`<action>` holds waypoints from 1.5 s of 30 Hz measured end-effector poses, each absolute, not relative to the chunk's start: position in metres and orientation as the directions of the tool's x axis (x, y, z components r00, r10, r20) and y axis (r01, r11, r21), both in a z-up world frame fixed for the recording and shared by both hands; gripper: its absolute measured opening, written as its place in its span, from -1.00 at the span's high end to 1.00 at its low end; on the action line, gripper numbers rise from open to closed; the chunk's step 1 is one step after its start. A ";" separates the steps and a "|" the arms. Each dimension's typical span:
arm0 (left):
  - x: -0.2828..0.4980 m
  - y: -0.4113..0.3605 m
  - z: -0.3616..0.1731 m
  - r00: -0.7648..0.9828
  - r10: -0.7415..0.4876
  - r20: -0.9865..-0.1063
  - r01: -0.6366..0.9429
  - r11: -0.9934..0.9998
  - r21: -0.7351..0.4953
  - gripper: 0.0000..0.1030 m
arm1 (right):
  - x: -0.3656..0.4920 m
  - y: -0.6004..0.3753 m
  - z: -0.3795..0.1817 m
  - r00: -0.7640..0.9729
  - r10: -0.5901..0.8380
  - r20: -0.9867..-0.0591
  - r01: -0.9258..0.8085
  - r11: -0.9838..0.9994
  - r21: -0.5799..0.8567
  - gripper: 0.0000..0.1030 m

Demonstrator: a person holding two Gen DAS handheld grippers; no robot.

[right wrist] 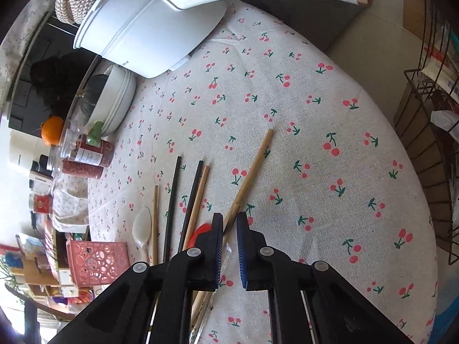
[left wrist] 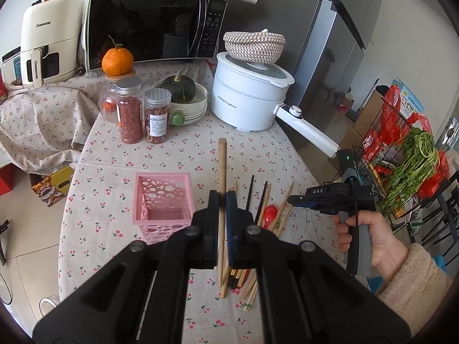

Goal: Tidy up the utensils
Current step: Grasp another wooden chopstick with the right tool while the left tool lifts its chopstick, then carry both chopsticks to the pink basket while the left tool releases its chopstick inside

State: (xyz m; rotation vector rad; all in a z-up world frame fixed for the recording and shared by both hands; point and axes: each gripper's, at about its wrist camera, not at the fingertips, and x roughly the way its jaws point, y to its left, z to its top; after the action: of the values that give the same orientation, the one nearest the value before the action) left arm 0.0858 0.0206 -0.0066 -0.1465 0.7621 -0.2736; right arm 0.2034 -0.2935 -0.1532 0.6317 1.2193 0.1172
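Observation:
My left gripper (left wrist: 223, 200) is shut on a thick wooden chopstick (left wrist: 221, 172) and holds it upright above the table, just right of the pink perforated basket (left wrist: 162, 200). Below it lies a pile of wooden and black chopsticks (left wrist: 258, 218) with a red spoon (left wrist: 269, 213). My right gripper (right wrist: 229, 223) is open, low over that pile, with a long wooden chopstick (right wrist: 252, 169) running between its jaws. Black chopsticks (right wrist: 172, 200), a clear spoon (right wrist: 142, 226) and the red spoon (right wrist: 202, 229) lie to its left. The pink basket (right wrist: 96, 261) shows at lower left. The right gripper (left wrist: 295, 200) also shows in the left wrist view.
A white electric pot (left wrist: 249, 97) with a long handle stands behind the pile. Two jars (left wrist: 143, 114), a bowl with a squash (left wrist: 186, 97), an orange (left wrist: 117, 60), a microwave (left wrist: 149, 20) and an air fryer (left wrist: 48, 40) are at the back. A wire rack with greens (left wrist: 407, 166) stands right.

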 end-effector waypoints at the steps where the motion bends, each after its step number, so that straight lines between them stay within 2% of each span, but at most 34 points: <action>1: 0.084 0.021 -0.004 0.697 -0.294 -0.654 0.191 0.955 -0.226 0.90 | 0.201 -0.293 -0.147 0.372 0.414 -0.831 0.234 0.825 0.515 0.83; 9: 0.064 0.028 0.026 0.774 -0.284 -0.566 0.196 0.957 -0.213 0.90 | 0.166 -0.270 -0.071 0.506 0.435 -0.745 0.052 0.847 0.530 0.88; 15: 0.047 0.042 0.058 0.866 -0.253 -0.432 0.189 0.964 -0.186 0.90 | 0.130 -0.252 -0.014 0.611 0.420 -0.671 -0.087 0.878 0.470 0.91; 22: 0.053 0.064 0.066 0.936 -0.172 -0.307 0.118 0.975 -0.186 0.90 | 0.110 -0.237 0.015 0.668 0.418 -0.616 -0.166 0.890 0.424 0.91; 28: 0.088 0.080 0.040 0.935 -0.120 -0.335 0.055 0.979 -0.197 0.90 | 0.101 -0.225 0.035 0.698 0.436 -0.568 -0.210 0.883 0.420 0.91; 33: 0.123 0.083 0.006 0.887 -0.120 -0.446 0.033 0.980 -0.198 0.90 | 0.097 -0.213 0.052 0.717 0.444 -0.538 -0.239 0.881 0.409 0.91; 37: 0.136 0.083 -0.009 0.863 -0.121 -0.491 0.019 0.978 -0.209 0.90 | 0.097 -0.206 0.063 0.719 0.459 -0.522 -0.253 0.872 0.418 0.91; 42: 0.139 0.083 -0.011 0.866 -0.095 -0.491 0.000 0.982 -0.191 0.88 | 0.101 -0.198 0.082 0.728 0.472 -0.497 -0.258 0.861 0.439 0.91; 44: 0.141 0.085 -0.009 0.861 -0.106 -0.498 0.000 0.978 -0.207 0.58 | 0.104 -0.194 0.092 0.731 0.482 -0.483 -0.264 0.852 0.451 0.91; 45: 0.140 0.085 -0.008 0.856 -0.104 -0.506 -0.003 0.979 -0.206 0.34 | 0.106 -0.191 0.097 0.734 0.484 -0.477 -0.267 0.851 0.452 0.91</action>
State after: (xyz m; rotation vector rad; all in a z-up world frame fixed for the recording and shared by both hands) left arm 0.1404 0.0846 -0.0076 -0.2033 0.5411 -0.0529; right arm 0.1058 -0.1913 0.0969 0.3699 0.6211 0.4234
